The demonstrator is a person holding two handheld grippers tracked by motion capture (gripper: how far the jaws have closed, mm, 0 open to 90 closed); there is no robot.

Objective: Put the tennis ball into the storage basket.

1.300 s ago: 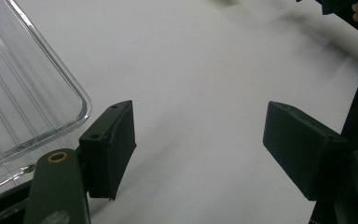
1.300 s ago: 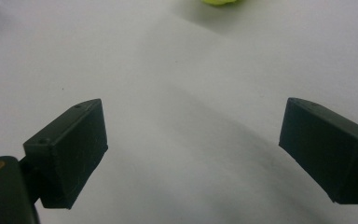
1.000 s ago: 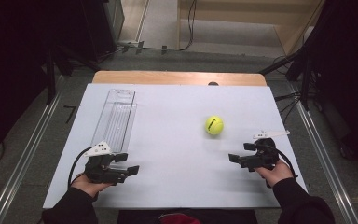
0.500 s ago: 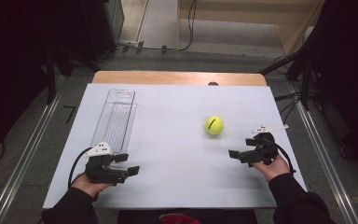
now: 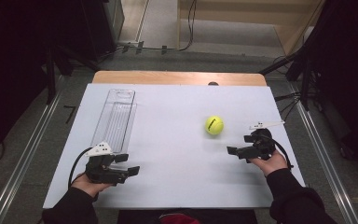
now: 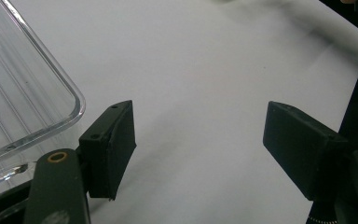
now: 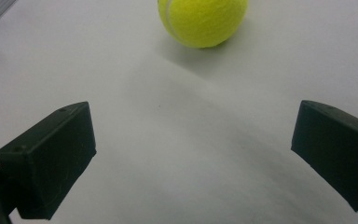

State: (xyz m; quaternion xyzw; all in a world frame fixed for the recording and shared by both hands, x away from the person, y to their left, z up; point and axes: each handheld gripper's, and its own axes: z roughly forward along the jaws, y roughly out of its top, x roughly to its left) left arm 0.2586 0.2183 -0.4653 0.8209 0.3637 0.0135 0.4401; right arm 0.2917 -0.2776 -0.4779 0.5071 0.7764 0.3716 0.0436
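A yellow tennis ball point(image 5: 214, 125) rests on the white table sheet, right of centre. My right gripper point(image 5: 237, 144) lies just right of and nearer than the ball, pointing left. Its jaws have just been opening and now stand wide apart with nothing between them. In the right gripper view the ball point(image 7: 203, 21) sits ahead of the open gripper point(image 7: 196, 126), clear of it. A long clear plastic tray point(image 5: 116, 116) lies at the left. My left gripper point(image 5: 129, 164) rests open just below the tray's near end. The tray's corner point(image 6: 28, 93) lies beside my left jaw.
The white sheet point(image 5: 177, 102) covers a table with a wooden strip point(image 5: 177, 78) along its far edge, where a small dark object point(image 5: 213, 84) sits. Metal rails run along both sides of the table. Cables and dark stands crowd the floor beyond.
My right hand has drifted slightly forward, toward the ball's side. The left hand, the ball and the tray have stayed in place.
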